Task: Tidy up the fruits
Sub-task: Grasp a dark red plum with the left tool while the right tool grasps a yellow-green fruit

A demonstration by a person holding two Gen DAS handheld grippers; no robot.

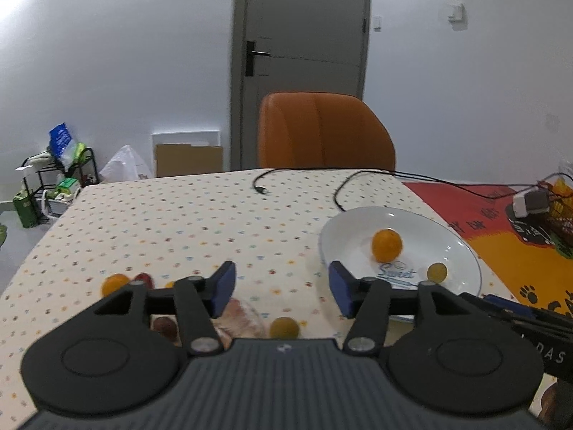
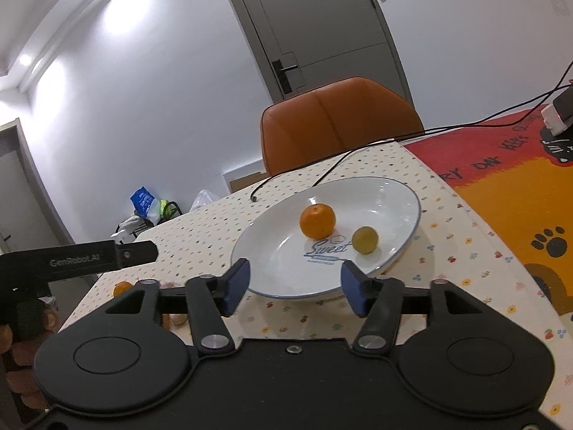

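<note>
A: Where's the fruit?

B: Two pieces are on the white plate: an orange near the middle and a green grape just beside it, to its right, above the blue word "Sweet". The rest lies on the dotted cloth, left of the plate.

A: Which pieces are off the plate?

B: From the left wrist view, a small orange fruit at the left, a red one beside it, a dark one partly hidden behind the gripper, and a yellow-green grape close to the camera. There's also a crinkled clear wrapper next to that grape.

A: And the grippers?

B: The left gripper has its blue pads spread wide, nothing between them, above the cloth just left of the plate. The right gripper is likewise spread and empty, pointing at the plate's near rim.

A: Anything farther out?

B: A black cable runs across the far side of the table, an orange chair stands behind it, then a grey door. A red and orange mat lies right of the cloth.
</note>
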